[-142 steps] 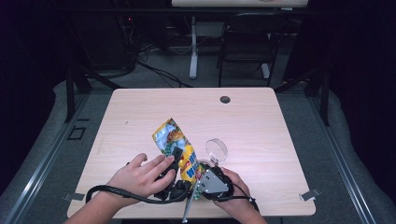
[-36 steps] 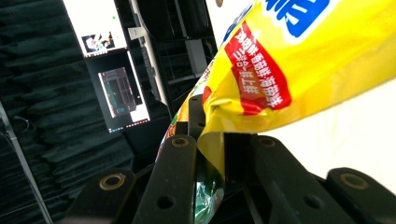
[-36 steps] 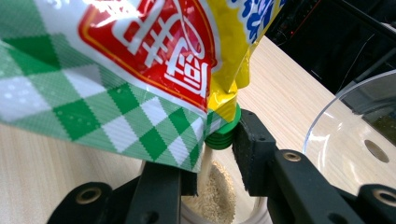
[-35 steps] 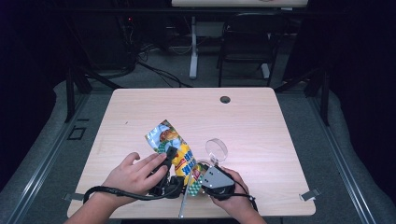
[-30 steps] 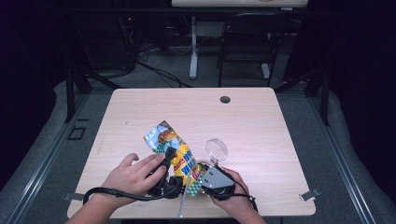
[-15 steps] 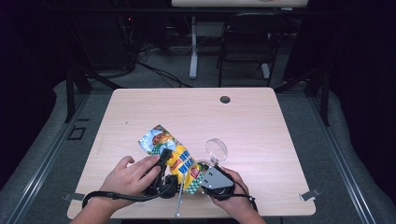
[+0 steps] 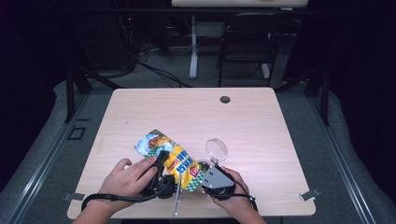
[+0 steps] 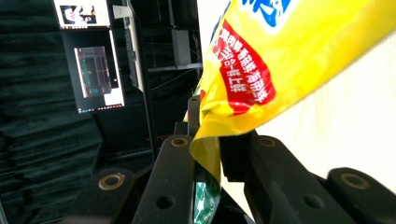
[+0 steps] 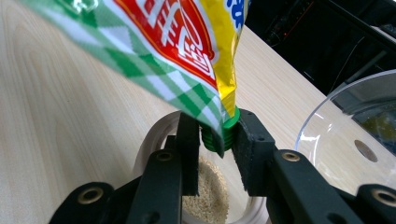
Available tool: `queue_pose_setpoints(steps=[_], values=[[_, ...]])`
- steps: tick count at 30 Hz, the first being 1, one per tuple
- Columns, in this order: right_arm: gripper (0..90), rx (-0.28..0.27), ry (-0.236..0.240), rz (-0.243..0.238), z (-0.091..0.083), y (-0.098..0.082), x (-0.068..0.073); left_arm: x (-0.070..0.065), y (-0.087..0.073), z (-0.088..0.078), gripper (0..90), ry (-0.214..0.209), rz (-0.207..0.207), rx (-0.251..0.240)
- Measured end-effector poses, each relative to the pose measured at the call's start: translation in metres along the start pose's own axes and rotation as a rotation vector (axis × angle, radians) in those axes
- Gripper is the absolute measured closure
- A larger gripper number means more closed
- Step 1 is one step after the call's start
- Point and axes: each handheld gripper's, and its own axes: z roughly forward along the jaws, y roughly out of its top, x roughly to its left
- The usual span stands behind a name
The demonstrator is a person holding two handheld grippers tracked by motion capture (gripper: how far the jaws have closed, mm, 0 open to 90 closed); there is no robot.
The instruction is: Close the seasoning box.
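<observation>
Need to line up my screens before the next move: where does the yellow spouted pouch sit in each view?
High view: the yellow pouch lies slantwise near the table's front edge, between the two hands.
Left gripper view: it fills the upper right, its edge pinched between the jaws.
Right gripper view: it hangs from the top, green cap between the jaws.
Shared landmark: the pouch's red label.

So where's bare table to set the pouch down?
The far half of the table is bare up to the grommet hole, and so are the left and right sides. The near middle is crowded: pouch, clear lid, both grippers.
</observation>
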Motion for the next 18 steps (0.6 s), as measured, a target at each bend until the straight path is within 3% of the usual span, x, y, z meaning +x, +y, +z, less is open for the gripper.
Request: queue_pose_setpoints(steps=[5, 12, 18], values=[[72.6, -0.003, -0.003, 0.001, 0.000, 0.000, 0.000, -0.004, -0.004, 0.001, 84.3, -0.010, -0.030, -0.002], [72.5, -0.006, -0.007, -0.003, 0.000, 0.001, 0.000, -0.010, -0.010, 0.005, 84.2, -0.040, -0.103, -0.006], [72.6, -0.009, -0.007, 0.003, 0.001, 0.001, 0.000, -0.014, -0.013, 0.006, 84.0, -0.049, -0.126, -0.006]])
